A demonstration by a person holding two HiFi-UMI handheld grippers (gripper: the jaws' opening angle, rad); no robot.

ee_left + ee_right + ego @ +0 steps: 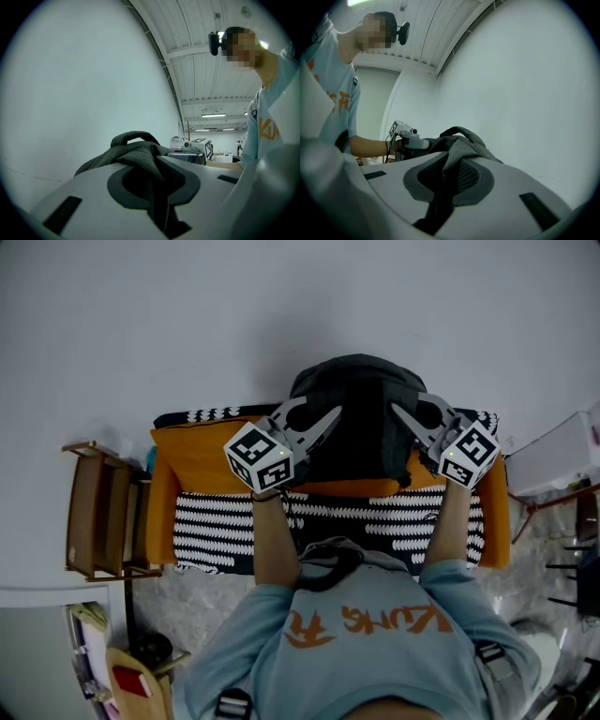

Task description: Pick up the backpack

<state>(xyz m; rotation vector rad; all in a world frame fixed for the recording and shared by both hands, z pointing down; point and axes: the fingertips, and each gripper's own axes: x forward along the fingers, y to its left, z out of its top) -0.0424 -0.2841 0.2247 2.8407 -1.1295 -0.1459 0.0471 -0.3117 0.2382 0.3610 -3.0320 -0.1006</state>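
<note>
The backpack (361, 418) is dark grey cloth, slumped at the middle of the sofa (192, 460) along its back edge, close against the pale wall (281, 315). Whether its base rests on the orange cushion or hangs just clear of it, I cannot tell. I judge it soft and limp, not slippery, with nothing fragile on the outside; its weight depends on contents I cannot see. The surest hold would be the carry loop (135, 137) at the top, or a thick fold close beside it, since a thin pinch of cloth may creep out under load. My left hand-held gripper (330, 418) is nearly closed, clenched on a bunched fold at the bag's left side, the cloth caught between the pads. My right hand-held gripper (401, 414) is clamped the same way on a mesh-lined fold at the right side. The two face each other with the bag between them, and the loop stands free above both grips. A black-and-white striped throw (375, 526) covers the seat out to the sofa's front edge
</note>
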